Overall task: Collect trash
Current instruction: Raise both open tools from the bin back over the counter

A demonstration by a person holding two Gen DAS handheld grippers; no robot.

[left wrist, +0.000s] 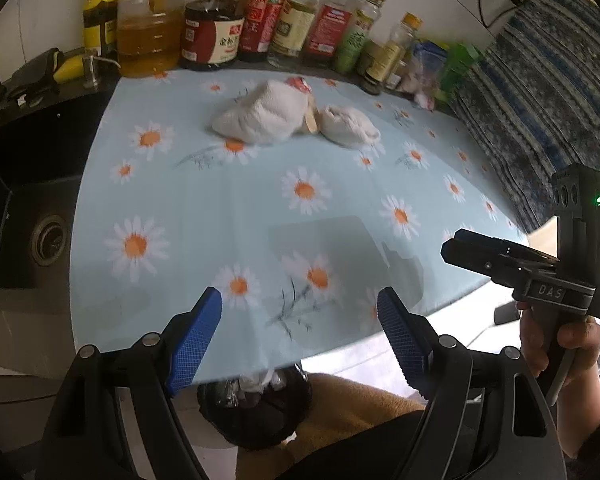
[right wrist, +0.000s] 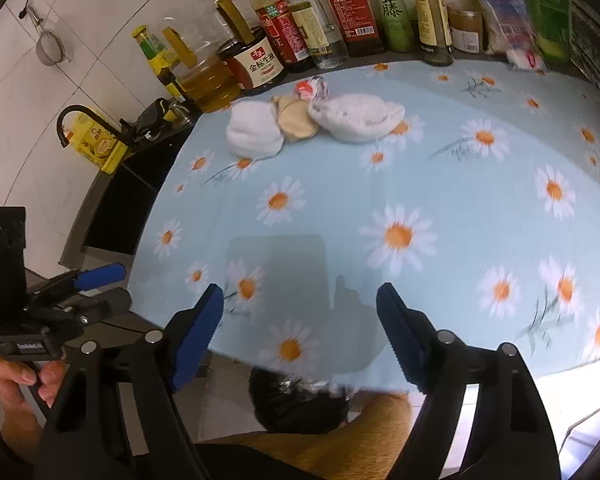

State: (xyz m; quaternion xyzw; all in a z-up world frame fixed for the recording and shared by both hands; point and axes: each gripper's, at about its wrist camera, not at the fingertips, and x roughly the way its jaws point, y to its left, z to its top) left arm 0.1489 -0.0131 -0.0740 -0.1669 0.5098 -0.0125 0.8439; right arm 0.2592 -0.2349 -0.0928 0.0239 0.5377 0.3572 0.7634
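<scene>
Two crumpled white tissue wads (left wrist: 264,114) (left wrist: 350,124) lie at the far middle of the daisy tablecloth (left wrist: 220,208), with a tan wrapper (left wrist: 312,118) between them and a red-and-white scrap (left wrist: 298,82) behind. The same wads (right wrist: 254,130) (right wrist: 360,116), the tan wrapper (right wrist: 294,120) and the scrap (right wrist: 310,90) show in the right wrist view. My left gripper (left wrist: 300,336) is open and empty above the table's near edge. My right gripper (right wrist: 300,332) is open and empty too. A black-lined trash bin (left wrist: 256,408) (right wrist: 296,404) with trash inside sits below the edge.
A row of oil, sauce and seasoning bottles (left wrist: 216,28) (right wrist: 324,12) lines the back of the table. A dark sink (left wrist: 28,216) with a tap (right wrist: 88,120) is at the left. A blue patterned cloth (left wrist: 540,112) hangs at the right.
</scene>
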